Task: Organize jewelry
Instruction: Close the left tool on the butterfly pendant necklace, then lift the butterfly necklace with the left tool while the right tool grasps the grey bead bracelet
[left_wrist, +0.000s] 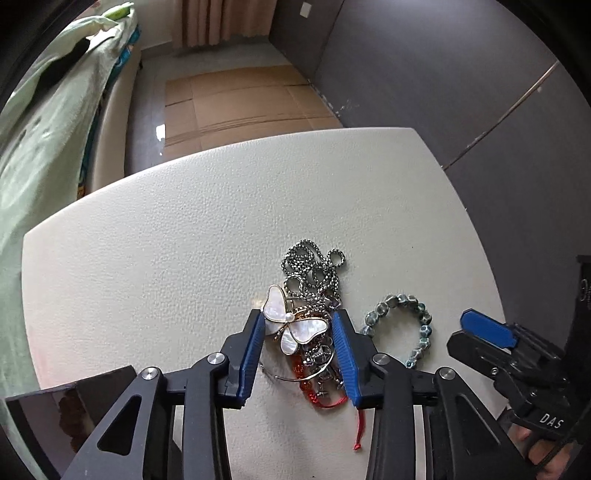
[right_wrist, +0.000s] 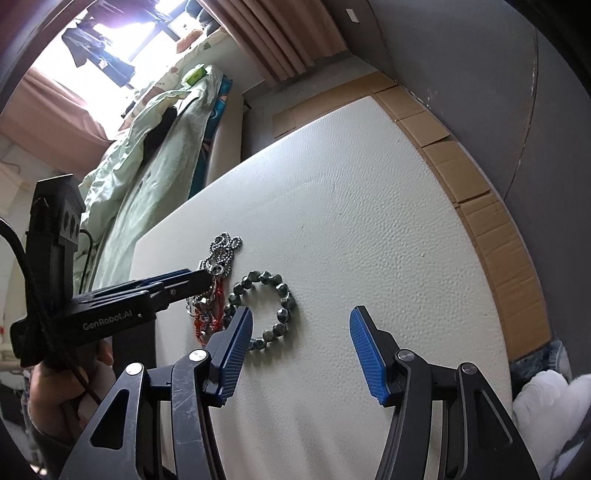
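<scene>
A tangle of jewelry lies on the white table (left_wrist: 166, 240). On top is a butterfly brooch (left_wrist: 291, 323) of white shell with gold edges. Under it are a silver chain (left_wrist: 314, 269), a thin hoop and a red cord bracelet (left_wrist: 314, 391). My left gripper (left_wrist: 299, 325) is open, its blue pads on either side of the brooch, not closed on it. A green bead bracelet (left_wrist: 402, 328) lies to the right, also in the right wrist view (right_wrist: 262, 310). My right gripper (right_wrist: 301, 325) is open and empty just right of that bracelet.
A dark glossy box (left_wrist: 55, 417) stands at the table's near left corner. A bed with green bedding (right_wrist: 147, 147) runs along the left. Flattened cardboard (left_wrist: 236, 103) covers the floor beyond the table. The left gripper shows in the right wrist view (right_wrist: 177, 284).
</scene>
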